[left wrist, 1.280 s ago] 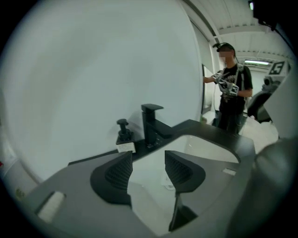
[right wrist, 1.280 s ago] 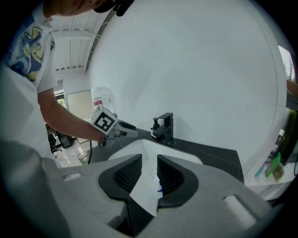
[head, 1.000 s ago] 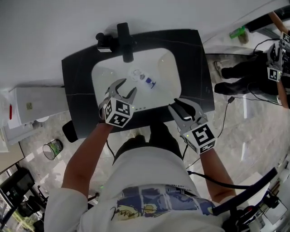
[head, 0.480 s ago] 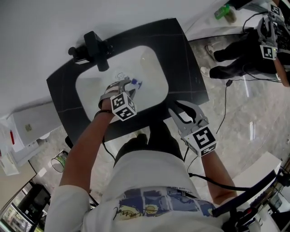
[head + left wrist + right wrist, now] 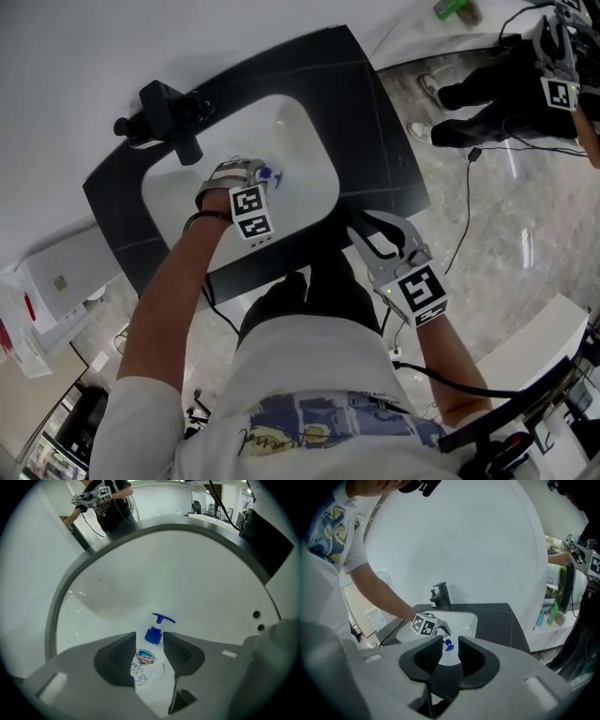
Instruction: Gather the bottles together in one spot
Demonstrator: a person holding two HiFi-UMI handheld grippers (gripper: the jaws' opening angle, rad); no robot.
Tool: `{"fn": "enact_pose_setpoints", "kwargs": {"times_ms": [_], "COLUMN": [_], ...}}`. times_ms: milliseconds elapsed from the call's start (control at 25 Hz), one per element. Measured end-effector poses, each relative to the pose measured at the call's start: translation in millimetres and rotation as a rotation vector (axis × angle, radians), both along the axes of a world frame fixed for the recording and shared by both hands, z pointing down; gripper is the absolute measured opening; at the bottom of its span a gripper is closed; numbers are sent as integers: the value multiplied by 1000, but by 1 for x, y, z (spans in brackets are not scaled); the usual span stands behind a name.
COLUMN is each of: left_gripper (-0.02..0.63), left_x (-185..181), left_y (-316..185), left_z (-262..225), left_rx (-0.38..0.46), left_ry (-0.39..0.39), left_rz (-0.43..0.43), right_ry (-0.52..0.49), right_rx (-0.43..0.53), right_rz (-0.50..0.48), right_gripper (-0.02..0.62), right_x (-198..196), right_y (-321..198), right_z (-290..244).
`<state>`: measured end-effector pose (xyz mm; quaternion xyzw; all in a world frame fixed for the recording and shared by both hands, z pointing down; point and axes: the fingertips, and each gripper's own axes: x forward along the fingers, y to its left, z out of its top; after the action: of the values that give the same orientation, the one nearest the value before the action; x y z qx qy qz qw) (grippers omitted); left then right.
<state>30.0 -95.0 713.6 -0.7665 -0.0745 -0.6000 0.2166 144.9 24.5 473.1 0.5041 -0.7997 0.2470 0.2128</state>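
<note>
White bottle lies in sink, so left tongs (just closing) pinch it; right tongs wait open.

Faucet above roomy basin

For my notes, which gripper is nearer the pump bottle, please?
Left. The left gripper is in the sink; its jaws have just been closing on the pump bottle between them. The right gripper hangs open off the counter's front edge.
</note>
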Motion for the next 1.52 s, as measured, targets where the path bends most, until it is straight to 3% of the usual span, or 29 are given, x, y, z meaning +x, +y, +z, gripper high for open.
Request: {"fn": "enact_pose_setpoints", "kwargs": {"times_ms": [320, 520, 880, 1080, 1360, 1520], "left_gripper": [190, 144, 140, 133, 130, 129], "left_x": [3, 6, 8, 7, 3, -3], "left_y": [7, 7, 2, 2, 3, 3], "left_z": [26, 36, 43, 35, 3, -15], "left_rx": [23, 22, 16, 39, 48, 34], "left_ry": [-96, -143, -229, -169, -4, 76], "left_rz": [153, 178, 178, 146, 58, -40], "right_ry": [-2, -11, -11, -16, -19, -12], "right_rx": [-34, -50, -60, -55, -33, -23], "right_rz": [16, 17, 7, -14, -54, -88], "right_gripper": [101, 101, 101, 101, 101, 101], "right_x": [7, 8, 14, 13, 2, -8], "right_y": [3, 5, 9, 3, -11, -16], "right_z": [11, 15, 19, 18, 14, 8]}}
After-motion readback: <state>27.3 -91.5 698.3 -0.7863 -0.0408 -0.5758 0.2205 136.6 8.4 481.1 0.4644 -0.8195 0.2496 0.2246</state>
